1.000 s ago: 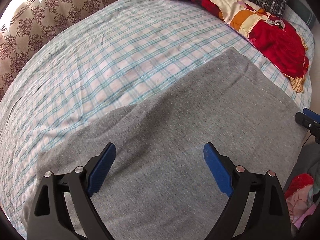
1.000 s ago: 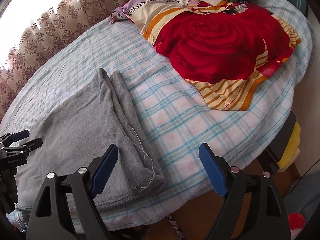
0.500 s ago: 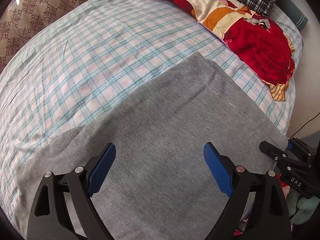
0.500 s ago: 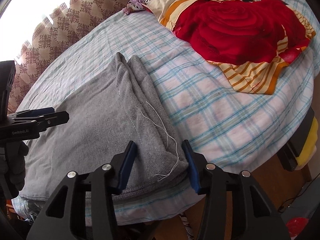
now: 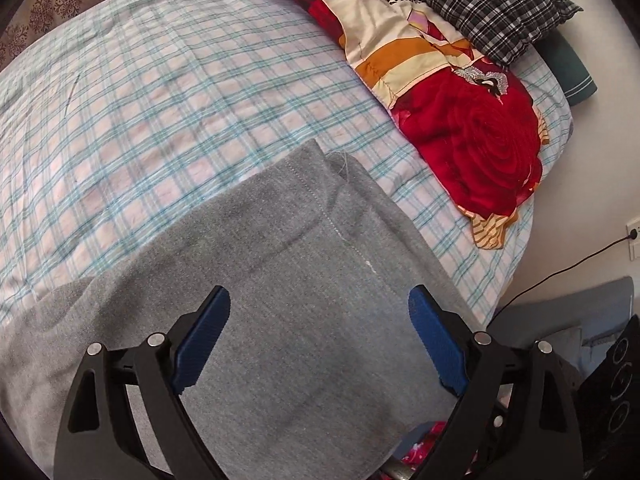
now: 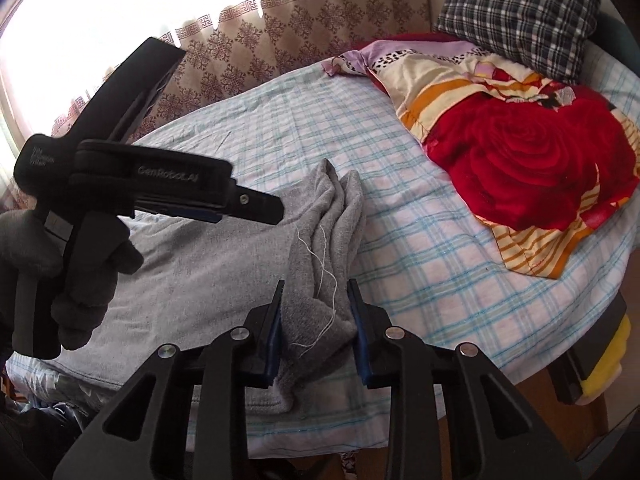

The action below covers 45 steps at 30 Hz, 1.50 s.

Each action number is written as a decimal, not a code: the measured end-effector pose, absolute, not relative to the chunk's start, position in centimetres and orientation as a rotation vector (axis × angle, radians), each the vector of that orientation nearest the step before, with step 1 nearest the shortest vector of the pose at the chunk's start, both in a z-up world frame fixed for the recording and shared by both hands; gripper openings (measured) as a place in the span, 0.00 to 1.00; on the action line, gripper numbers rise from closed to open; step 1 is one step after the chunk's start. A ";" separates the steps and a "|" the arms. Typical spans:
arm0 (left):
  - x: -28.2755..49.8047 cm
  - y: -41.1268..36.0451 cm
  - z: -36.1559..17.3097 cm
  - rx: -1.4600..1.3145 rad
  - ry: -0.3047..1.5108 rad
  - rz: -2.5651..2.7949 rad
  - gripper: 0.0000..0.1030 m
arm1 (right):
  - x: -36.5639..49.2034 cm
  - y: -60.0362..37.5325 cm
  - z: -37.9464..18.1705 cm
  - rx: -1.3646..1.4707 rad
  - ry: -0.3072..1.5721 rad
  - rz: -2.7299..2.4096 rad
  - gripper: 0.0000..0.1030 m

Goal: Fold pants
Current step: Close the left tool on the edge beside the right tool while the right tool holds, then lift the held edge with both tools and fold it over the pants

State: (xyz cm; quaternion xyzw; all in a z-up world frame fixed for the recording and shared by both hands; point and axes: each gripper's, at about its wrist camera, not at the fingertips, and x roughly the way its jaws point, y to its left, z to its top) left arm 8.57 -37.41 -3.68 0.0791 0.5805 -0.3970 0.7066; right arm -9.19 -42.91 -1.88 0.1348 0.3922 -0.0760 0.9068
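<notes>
Grey knit pants (image 5: 280,280) (image 6: 224,268) lie flat on the bed, along its near edge, partly folded. One end is bunched into upright ridges with a stitched seam and loose white threads trailing. That end is pinched in my right claw (image 6: 316,332). The remaining fabric spreads smooth toward the bed's left corner.

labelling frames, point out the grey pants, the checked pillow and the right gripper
grey pants (image 5: 280,320): left wrist view, flat middle.
checked pillow (image 6: 520,16): right wrist view, centre.
right gripper (image 6: 316,328): right wrist view, between fingertips clamping the pants.
</notes>
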 end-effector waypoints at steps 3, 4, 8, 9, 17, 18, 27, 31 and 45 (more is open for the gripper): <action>8.4 -38.1 -3.0 0.164 1.301 -0.919 0.89 | -9.0 -41.2 -1.1 0.218 0.801 -0.123 0.27; 8.3 -38.3 -2.8 0.169 1.303 -0.927 0.90 | -8.9 -40.5 -0.9 0.198 0.799 -0.108 0.26; 7.9 -38.6 -2.7 0.239 1.293 -0.918 0.92 | -8.5 -37.4 -0.4 0.109 0.795 -0.043 0.26; 7.9 -38.6 -2.9 0.243 1.300 -0.910 0.92 | -8.5 -36.8 -0.4 0.096 0.794 -0.026 0.26; 9.1 -35.6 -4.4 0.184 1.374 -0.888 0.30 | -8.0 -34.4 0.4 0.095 0.793 0.058 0.25; 9.2 -35.1 -4.4 0.172 1.378 -0.888 0.22 | -7.9 -34.5 0.7 0.105 0.790 0.070 0.24; 9.8 -28.4 -1.9 0.045 1.305 -0.918 0.15 | -7.7 -35.2 3.2 0.350 0.752 0.276 0.18; 10.2 -24.0 -1.3 -0.023 1.288 -0.877 0.15 | -7.8 -35.7 3.7 0.399 0.737 0.270 0.21; 9.6 -7.4 -3.4 -0.213 1.277 -0.683 0.15 | -6.1 -31.8 1.3 0.328 0.861 0.262 0.38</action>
